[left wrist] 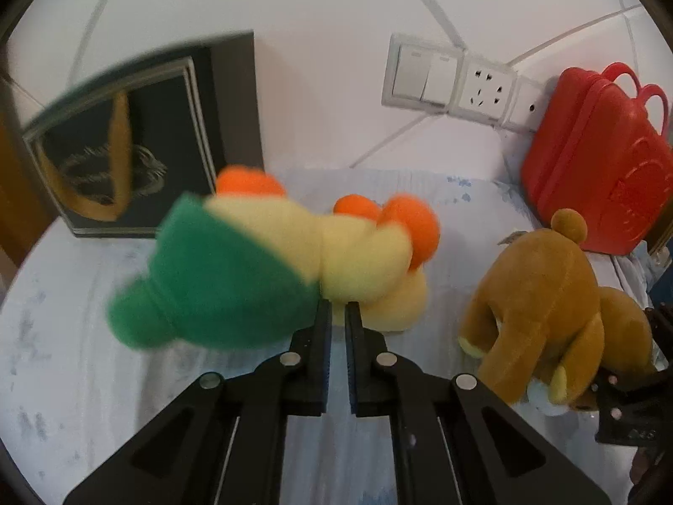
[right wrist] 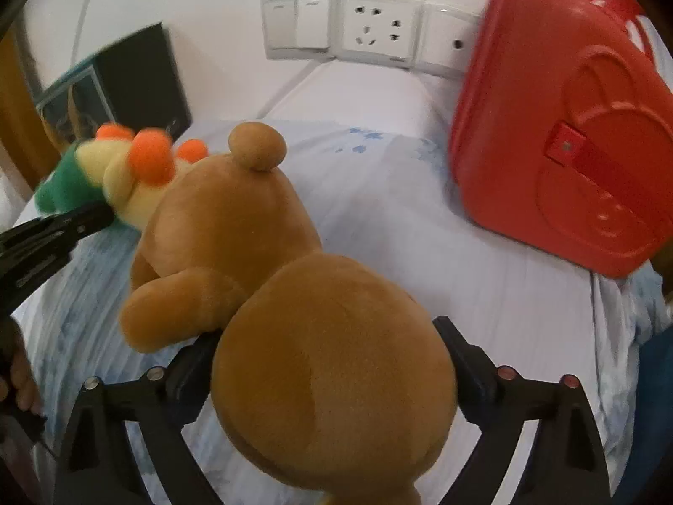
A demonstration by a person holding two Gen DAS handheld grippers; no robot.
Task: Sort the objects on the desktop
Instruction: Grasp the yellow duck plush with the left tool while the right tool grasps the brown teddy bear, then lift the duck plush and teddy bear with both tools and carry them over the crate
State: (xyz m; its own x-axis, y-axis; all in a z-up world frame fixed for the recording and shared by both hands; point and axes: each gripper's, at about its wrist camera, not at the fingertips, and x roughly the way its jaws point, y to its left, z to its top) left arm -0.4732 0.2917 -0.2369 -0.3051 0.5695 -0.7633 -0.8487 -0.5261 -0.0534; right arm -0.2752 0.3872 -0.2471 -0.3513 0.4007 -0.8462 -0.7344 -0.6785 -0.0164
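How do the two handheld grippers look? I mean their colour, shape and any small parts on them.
Both are matt black plastic. The left gripper has two straight flat fingers with ribbed inner faces, on angled arms with triangular cut-outs and round silver pivot pins. The right gripper has the same build, with silver pins on one side and reddish ones on the other. No cables or sleeves show.

Green, pale yellow and orange on the blurred plush toy – plain golden brown on the teddy bear, with pale yellow paw tips. Solid red on the plastic case; white with faint blue floral print on the tablecloth. Black with gold markings on the box – black on both grippers.
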